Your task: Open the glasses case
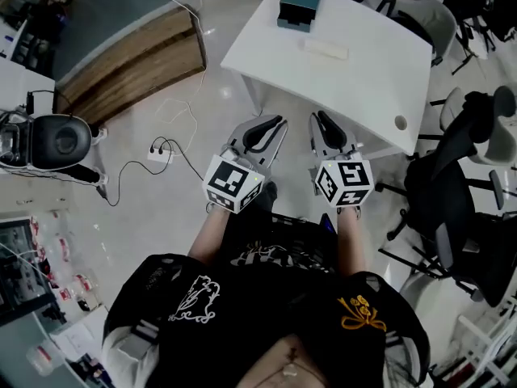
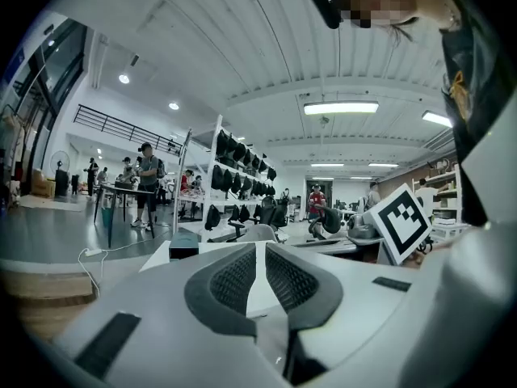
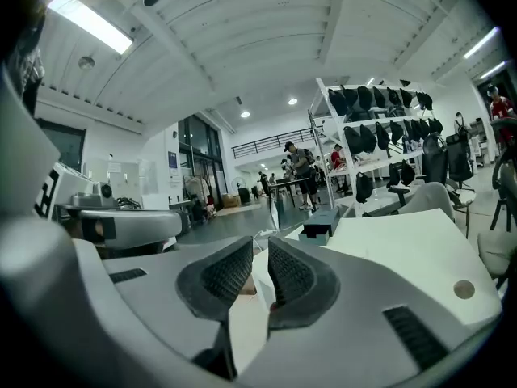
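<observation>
The glasses case (image 1: pixel 300 4) is a teal rectangular box lying closed at the far side of the white table (image 1: pixel 363 71). It also shows as a dark box (image 2: pixel 183 243) in the left gripper view and as a case (image 3: pixel 321 221) in the right gripper view. Both grippers hang side by side over the floor, short of the table's near edge and well apart from the case. My left gripper (image 1: pixel 273 126) (image 2: pixel 260 247) is shut and empty. My right gripper (image 1: pixel 321 121) (image 3: pixel 260 245) has a narrow gap between its pads with nothing in it.
A small white oblong thing (image 1: pixel 326 48) lies mid-table, and a round cable hole (image 1: pixel 401 122) sits near the front right corner. Black office chairs (image 1: pixel 464 184) stand to the right. A power strip with cables (image 1: pixel 160 153) lies on the floor at left, beside a wooden platform (image 1: pixel 129 63).
</observation>
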A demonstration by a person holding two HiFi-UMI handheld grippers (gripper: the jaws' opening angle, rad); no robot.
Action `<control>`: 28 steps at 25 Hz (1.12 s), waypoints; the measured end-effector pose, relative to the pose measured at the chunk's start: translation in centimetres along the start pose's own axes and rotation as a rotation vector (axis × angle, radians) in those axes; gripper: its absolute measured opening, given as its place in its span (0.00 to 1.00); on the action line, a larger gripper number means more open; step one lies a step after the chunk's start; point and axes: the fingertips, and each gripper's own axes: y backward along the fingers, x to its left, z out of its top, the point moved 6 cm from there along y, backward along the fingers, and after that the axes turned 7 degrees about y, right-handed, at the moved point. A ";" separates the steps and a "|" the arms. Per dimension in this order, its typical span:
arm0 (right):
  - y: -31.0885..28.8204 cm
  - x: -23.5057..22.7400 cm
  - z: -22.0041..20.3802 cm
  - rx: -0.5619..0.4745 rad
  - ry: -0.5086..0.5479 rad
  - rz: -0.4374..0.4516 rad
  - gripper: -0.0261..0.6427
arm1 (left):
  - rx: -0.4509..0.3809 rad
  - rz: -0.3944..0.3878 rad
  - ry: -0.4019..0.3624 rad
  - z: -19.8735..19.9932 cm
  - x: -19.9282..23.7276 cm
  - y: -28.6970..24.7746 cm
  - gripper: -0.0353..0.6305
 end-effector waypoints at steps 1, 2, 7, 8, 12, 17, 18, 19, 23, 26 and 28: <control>-1.4 0.3 0.3 0.001 0.009 -0.010 0.14 | -0.004 -0.011 0.006 0.4 1.7 -0.2 0.11; -2.7 0.6 0.7 0.000 0.019 -0.019 0.14 | -0.006 -0.019 0.010 0.8 3.4 -0.4 0.11; -8.7 1.9 2.2 -0.013 0.033 -0.065 0.15 | -0.006 -0.069 0.011 2.0 10.2 -1.7 0.11; -9.6 2.0 2.5 -0.016 0.030 -0.079 0.16 | -0.010 -0.089 0.013 2.3 11.2 -2.0 0.11; -12.4 3.1 3.4 -0.017 0.040 -0.114 0.17 | -0.023 -0.131 0.013 3.1 14.5 -2.3 0.11; -14.1 4.2 3.5 0.007 0.069 -0.134 0.18 | -0.014 -0.146 0.011 3.0 17.2 -3.0 0.11; -14.1 4.2 3.5 0.014 0.076 -0.144 0.18 | -0.016 -0.158 0.019 3.0 17.4 -3.4 0.11; -14.1 4.0 3.5 0.022 0.082 -0.154 0.18 | -0.019 -0.169 0.025 2.9 17.4 -3.7 0.11; -14.2 3.3 3.1 0.037 0.082 -0.178 0.19 | -0.014 -0.192 0.039 2.4 17.6 -4.7 0.11; -14.5 2.4 3.1 0.043 0.072 -0.189 0.19 | 0.003 -0.202 0.042 2.2 17.6 -5.5 0.11; -15.1 1.7 3.0 0.055 0.074 -0.189 0.20 | 0.012 -0.200 0.046 2.1 17.9 -6.1 0.11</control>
